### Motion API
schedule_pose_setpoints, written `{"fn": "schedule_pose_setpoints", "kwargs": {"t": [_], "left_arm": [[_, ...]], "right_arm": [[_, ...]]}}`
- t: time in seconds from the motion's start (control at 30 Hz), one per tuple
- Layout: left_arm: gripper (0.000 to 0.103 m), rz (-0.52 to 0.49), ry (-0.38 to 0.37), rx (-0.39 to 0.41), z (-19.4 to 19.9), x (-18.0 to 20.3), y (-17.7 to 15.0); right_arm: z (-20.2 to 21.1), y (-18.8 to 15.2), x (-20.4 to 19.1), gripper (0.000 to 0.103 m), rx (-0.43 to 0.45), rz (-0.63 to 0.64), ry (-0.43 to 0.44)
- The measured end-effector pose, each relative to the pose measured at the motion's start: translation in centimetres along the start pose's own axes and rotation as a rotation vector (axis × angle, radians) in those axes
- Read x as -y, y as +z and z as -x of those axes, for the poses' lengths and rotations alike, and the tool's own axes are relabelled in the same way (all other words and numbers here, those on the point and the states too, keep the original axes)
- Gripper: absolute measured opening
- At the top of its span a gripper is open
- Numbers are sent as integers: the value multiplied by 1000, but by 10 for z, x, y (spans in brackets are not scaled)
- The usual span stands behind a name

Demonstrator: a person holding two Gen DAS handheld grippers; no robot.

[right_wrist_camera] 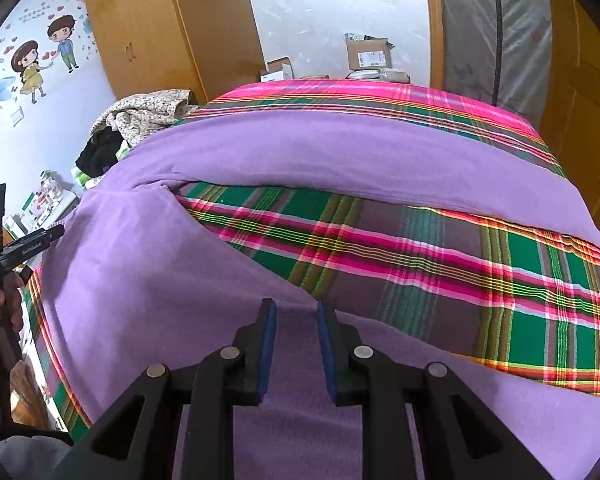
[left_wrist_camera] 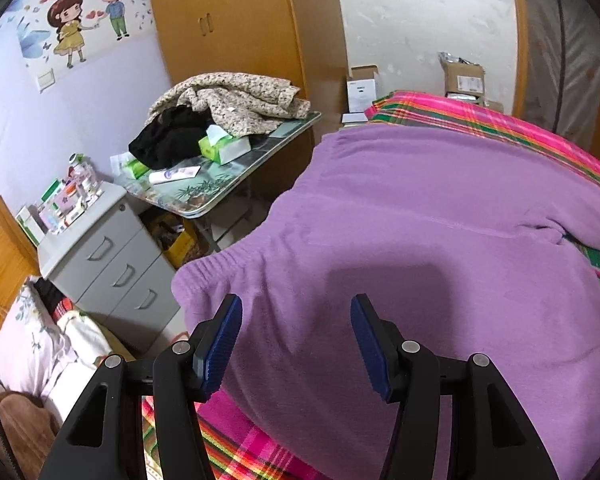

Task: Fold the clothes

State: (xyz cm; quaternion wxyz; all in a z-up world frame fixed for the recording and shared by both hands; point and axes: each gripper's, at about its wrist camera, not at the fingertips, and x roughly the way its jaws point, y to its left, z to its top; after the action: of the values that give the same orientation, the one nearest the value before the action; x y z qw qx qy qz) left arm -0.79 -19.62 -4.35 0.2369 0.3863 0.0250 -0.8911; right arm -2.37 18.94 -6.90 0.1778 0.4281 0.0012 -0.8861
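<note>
Purple fleece trousers (left_wrist_camera: pixel 420 220) lie spread flat on the plaid bed sheet (right_wrist_camera: pixel 420 240). Their elastic waistband (left_wrist_camera: pixel 220 272) is at the bed's left edge, and the two legs (right_wrist_camera: pixel 340 152) run off to the right with sheet showing between them. My left gripper (left_wrist_camera: pixel 296 308) hovers open over the seat of the trousers, just behind the waistband, with nothing between its blue pads. My right gripper (right_wrist_camera: pixel 296 312) is over the crotch where the legs part. Its jaws stand a narrow gap apart, with smooth, unbunched purple cloth showing between the pads.
Left of the bed stands a folding table (left_wrist_camera: pixel 260 184) with a pile of clothes (left_wrist_camera: pixel 228 104) and a tissue pack (left_wrist_camera: pixel 224 148). Nearby are a grey drawer cabinet (left_wrist_camera: pixel 116 264), a wooden wardrobe (left_wrist_camera: pixel 228 20) and cardboard boxes (right_wrist_camera: pixel 370 54). A hand (right_wrist_camera: pixel 0 308) holds the left gripper's handle.
</note>
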Motion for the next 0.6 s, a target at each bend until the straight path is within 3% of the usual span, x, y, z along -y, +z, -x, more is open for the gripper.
{"fn": "schedule_pose_setpoints", "kwargs": {"t": [0.2, 0.4, 0.6], "left_arm": [[59, 48, 38, -52, -15, -21, -10], [59, 55, 46, -48, -11, -23, -11], [59, 31, -1, -2, 6, -3, -3]], "right_arm": [[-5, -2, 8, 21, -9, -35, -9], [-8, -1, 9, 21, -14, -37, -16], [-6, 1, 0, 21, -2, -12, 4]]}}
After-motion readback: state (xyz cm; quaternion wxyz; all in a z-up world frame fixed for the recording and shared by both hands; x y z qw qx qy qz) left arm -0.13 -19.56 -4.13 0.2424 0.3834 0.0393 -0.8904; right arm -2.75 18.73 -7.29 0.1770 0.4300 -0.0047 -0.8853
